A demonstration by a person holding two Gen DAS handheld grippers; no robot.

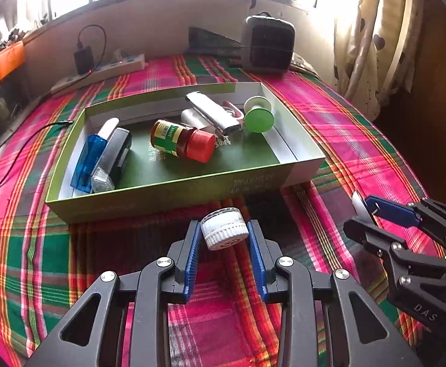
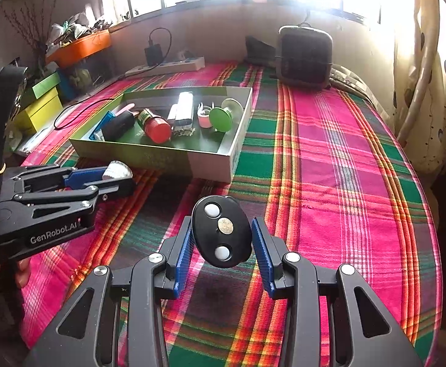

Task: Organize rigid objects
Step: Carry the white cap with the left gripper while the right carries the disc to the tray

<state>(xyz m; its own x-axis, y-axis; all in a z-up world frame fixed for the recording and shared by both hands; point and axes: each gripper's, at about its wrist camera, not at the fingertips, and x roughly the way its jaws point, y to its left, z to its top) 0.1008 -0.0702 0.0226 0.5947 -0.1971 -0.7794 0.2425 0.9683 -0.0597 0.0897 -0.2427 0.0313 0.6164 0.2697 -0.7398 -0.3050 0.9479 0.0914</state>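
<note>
Both views sit low and close over the plaid cloth (image 1: 330,116), each looking forward along its own fingers toward the far window wall. The left wrist camera rides behind the left gripper (image 1: 224,235), just before the near wall of the green box (image 1: 161,189), which fills the middle of its view. The right wrist camera rides behind the right gripper (image 2: 221,238), set farther right, seeing the box (image 2: 167,156) at far left. Both share the box, the heater (image 1: 268,46) and the power strip (image 2: 167,67); each catches the other gripper at its edge.
</note>
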